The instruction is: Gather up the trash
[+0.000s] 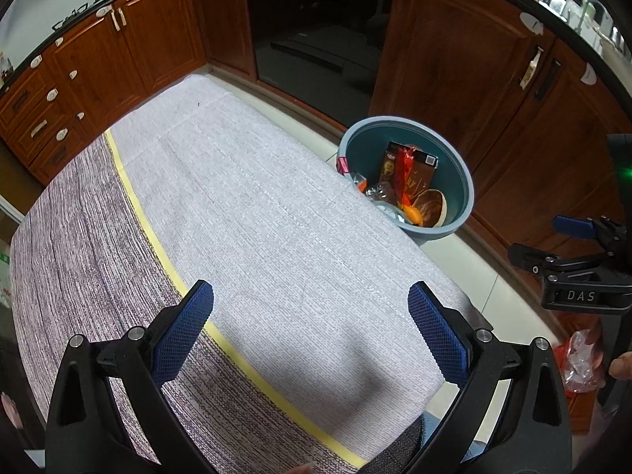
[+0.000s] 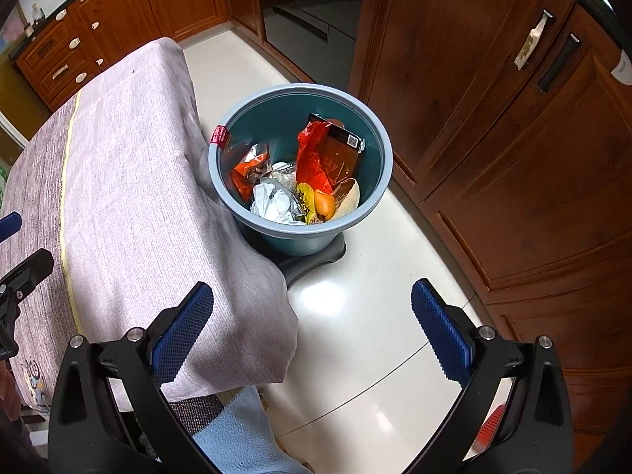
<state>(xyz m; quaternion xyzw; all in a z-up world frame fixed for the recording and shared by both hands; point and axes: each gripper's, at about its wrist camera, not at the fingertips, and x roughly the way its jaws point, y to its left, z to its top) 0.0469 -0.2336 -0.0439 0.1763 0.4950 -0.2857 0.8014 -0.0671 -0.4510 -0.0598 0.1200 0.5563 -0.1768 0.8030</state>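
Note:
A blue-green trash bin (image 2: 371, 205) (image 1: 355, 146) stands on the floor at the table's right side. Inside lie a red wrapper (image 2: 310, 158), a brown box (image 2: 339, 158) (image 1: 418, 177), crumpled white paper (image 2: 272, 201), an orange snack bag (image 2: 247, 170) and an orange piece (image 2: 324, 202). My left gripper (image 1: 311, 312) hovers open over the bare tablecloth (image 1: 256, 217), holding nothing. My right gripper (image 2: 312, 312) is open and empty, above the table's corner and the floor, just short of the bin. The right gripper also shows at the right edge of the left wrist view (image 1: 572, 252).
Brown wooden cabinets (image 2: 493, 118) curve around the back and right, with a dark oven door (image 1: 316, 39) between them. The glossy white floor (image 2: 355, 335) runs beside the table. A red and clear plastic bag (image 1: 576, 359) lies on the floor near the cabinet. A light blue cloth (image 2: 237, 434) hangs below the table edge.

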